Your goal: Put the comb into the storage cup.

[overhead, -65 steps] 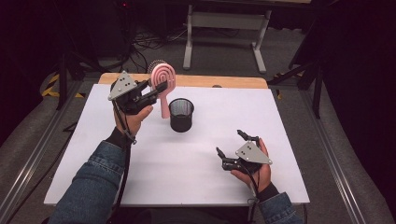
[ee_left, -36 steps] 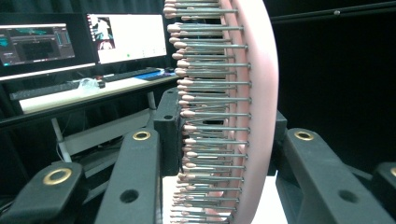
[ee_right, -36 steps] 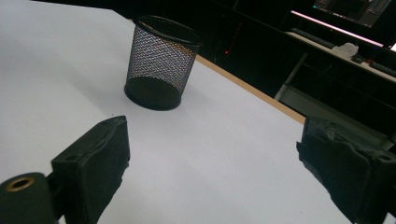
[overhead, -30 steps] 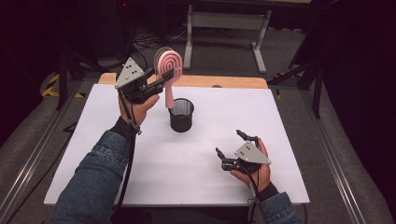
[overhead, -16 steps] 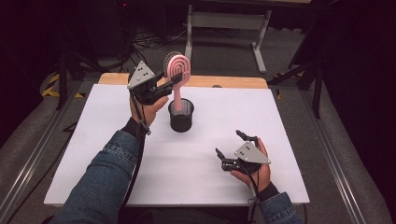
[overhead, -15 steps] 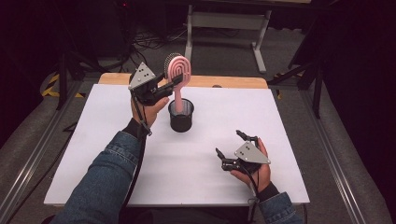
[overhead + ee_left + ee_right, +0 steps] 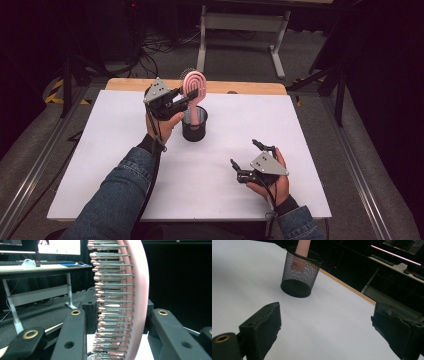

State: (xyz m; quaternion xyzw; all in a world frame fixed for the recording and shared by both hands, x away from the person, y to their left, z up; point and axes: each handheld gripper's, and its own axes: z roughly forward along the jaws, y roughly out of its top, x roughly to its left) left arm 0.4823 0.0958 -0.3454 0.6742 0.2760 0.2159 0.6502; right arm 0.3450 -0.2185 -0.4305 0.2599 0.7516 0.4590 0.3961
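Observation:
A pink hairbrush (image 7: 194, 87) stands upright with its handle down inside a black mesh cup (image 7: 194, 127) near the back middle of the white table. My left gripper (image 7: 186, 98) is shut on the brush just below its head. In the left gripper view the bristled head (image 7: 135, 302) rises between the two black jaws. My right gripper (image 7: 244, 154) rests low at the front right, open with nothing between its jaws. The right gripper view looks across the table at the cup (image 7: 299, 272), with the pink handle (image 7: 302, 246) inside it.
The white tabletop (image 7: 100, 165) has a wooden strip (image 7: 250, 87) along its far edge. Behind it stand a metal desk frame (image 7: 240, 30) and cables on the floor. Dark stands flank both sides of the table.
My left hand carried the brush from left of the cup to above it, then lowered it, so the handle now sits inside the cup. The right gripper has not moved.

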